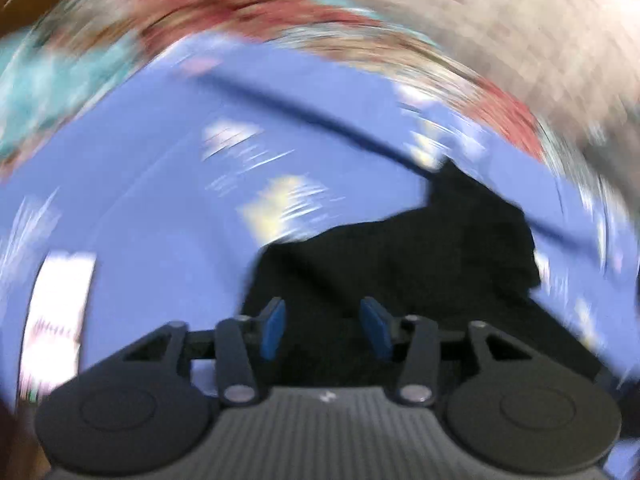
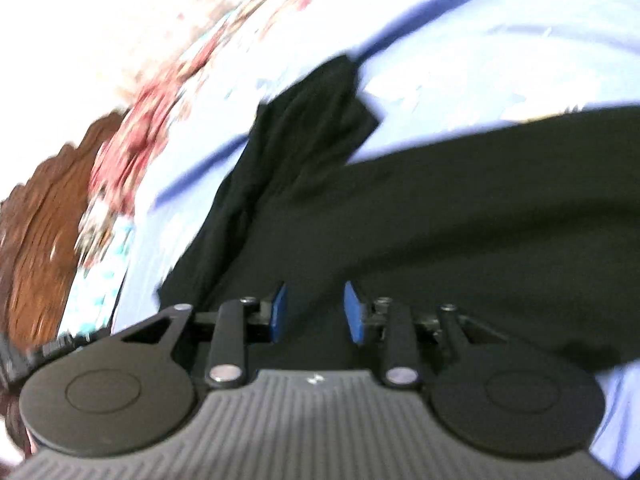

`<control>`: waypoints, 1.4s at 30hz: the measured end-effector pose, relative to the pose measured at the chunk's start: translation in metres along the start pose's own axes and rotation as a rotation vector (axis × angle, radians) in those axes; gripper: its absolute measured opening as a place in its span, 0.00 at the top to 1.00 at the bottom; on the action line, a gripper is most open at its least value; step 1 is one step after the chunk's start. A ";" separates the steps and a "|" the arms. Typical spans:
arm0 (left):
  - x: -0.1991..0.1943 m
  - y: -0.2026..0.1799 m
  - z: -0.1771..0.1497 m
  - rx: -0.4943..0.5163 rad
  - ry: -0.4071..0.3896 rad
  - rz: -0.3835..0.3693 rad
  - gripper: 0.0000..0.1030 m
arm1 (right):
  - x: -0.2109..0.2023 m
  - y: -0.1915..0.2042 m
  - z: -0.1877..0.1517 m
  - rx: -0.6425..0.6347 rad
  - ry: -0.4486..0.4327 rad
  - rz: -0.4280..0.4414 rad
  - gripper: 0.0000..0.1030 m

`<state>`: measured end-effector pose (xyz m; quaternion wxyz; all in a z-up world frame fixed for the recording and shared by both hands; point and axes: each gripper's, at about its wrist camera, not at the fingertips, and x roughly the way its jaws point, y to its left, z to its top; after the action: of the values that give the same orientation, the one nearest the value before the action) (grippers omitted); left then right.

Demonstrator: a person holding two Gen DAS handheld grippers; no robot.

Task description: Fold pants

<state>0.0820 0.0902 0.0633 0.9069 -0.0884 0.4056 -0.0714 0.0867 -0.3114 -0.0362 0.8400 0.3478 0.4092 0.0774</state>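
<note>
Left claw [image 1: 323, 328]: seen parted in the left wrist view, the two blue pads set well apart with nothing pinched between them; black cloth is seen through the gap.
Left claw pads [image 1: 274, 330]: blue, mounted on black linkages; both are shown above the ribbed grey body.
Pants, left view [image 1: 400, 264]: black cloth spread directly ahead of and beneath the left claw, extending up and to the right of it; whether the pads touch the cloth cannot be told.
Sheet, left view [image 1: 160, 200]: a blue bed sheet is seen to the left of and beyond the claw, with pale printed patches blurred by motion.
Patterned cover [image 1: 240, 4]: red, teal and cream fabric is smeared across the far edge, beyond the sheet; its details are lost to blur.

Right claw [image 2: 314, 312]: seen parted in the right wrist view, blue pads apart and nothing clamped between them.
Pants, right view [image 2: 420, 220]: black cloth fills the space ahead of the right claw and runs off to its right; a narrower bunched part [image 2: 304, 120] rises ahead and slightly left.
Sheet, right view [image 2: 460, 60]: pale blue, lying beyond the pants and also at the claw's lower right.
Brown surface [image 2: 40, 216]: seen far to the left of the claw, past a strip of red floral fabric [image 2: 120, 152].
</note>
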 end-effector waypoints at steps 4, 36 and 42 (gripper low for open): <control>0.063 -0.094 -0.005 0.402 0.012 -0.002 0.39 | 0.019 -0.003 0.032 0.044 -0.044 -0.031 0.59; 0.049 -0.009 -0.036 0.181 -0.026 0.129 0.89 | 0.244 0.094 0.156 -0.571 0.176 -0.280 0.37; 0.042 -0.011 -0.035 0.198 -0.042 0.124 0.89 | 0.225 0.082 0.143 -0.461 0.159 -0.237 0.71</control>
<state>0.0826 0.0673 0.0124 0.9222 0.0254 0.3822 -0.0527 0.3522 -0.2314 -0.0658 0.8655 0.0900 0.4831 0.0966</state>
